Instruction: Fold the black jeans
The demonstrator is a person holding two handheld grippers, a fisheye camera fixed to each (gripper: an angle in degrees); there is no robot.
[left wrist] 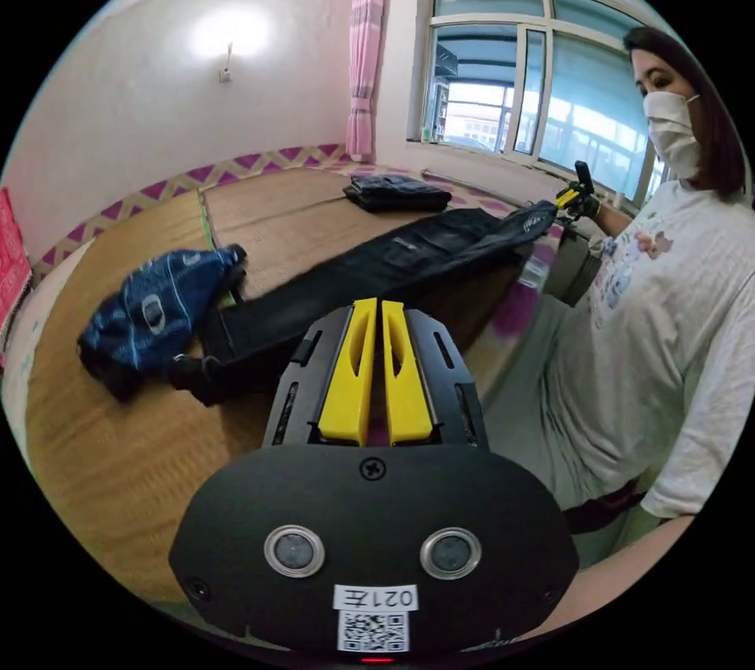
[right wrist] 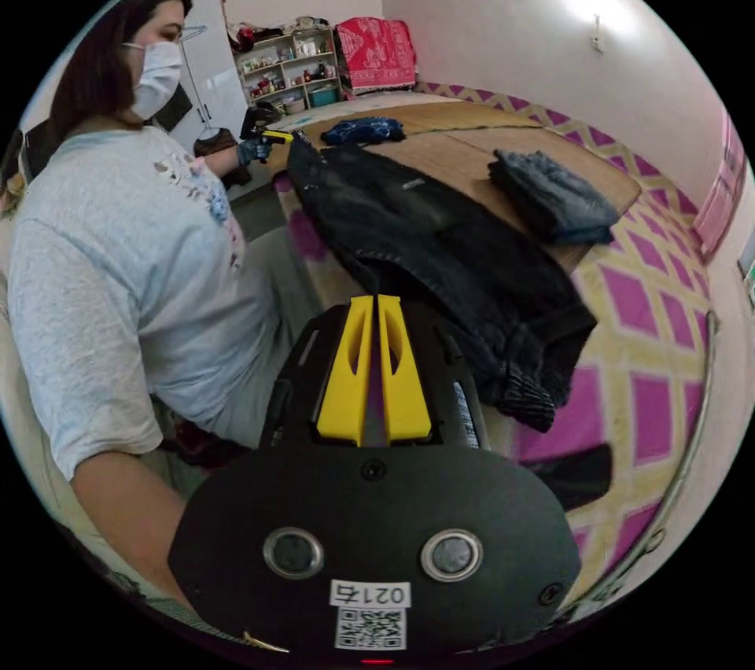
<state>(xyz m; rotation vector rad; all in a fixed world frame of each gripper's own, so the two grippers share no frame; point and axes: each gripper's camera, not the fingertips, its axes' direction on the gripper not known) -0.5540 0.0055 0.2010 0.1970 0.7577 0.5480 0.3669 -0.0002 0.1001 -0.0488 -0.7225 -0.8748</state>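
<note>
Left gripper (left wrist: 376, 308), low centre of the left gripper view: yellow jaws pressed nearly together, black denim bunched right at the tips. Looks like it's pinching one end of the long black jeans (left wrist: 377, 269), though the actual bite is hidden behind the jaws, so can't confirm both sides press on cloth.

Right gripper (right wrist: 376, 304), low centre of the right gripper view: same narrow closed look, a thin pull of dark fabric rising to the tips. From the left gripper view the right gripper (left wrist: 568, 196) sits at right-centre of frame, clearly gripping the far end of the jeans.

Jeans (right wrist: 425, 245) hang stretched between the two grippers, long axis running straight from one gripper to the other, along the near edge of the woven straw-coloured mat platform (left wrist: 118, 418). Part rests on the mat, cuff end droops over the pink-patterned edge at lower right of the right gripper view.

Outward: crumpled blue patterned garment (left wrist: 153, 308) just beside the jeans at left of frame; folded stack of dark clothes (right wrist: 550, 202) well apart, upper right.

My read: each gripper owns one end, so the fold turns on bringing the ends together along that axis. Neither gripper is nearer.
</note>
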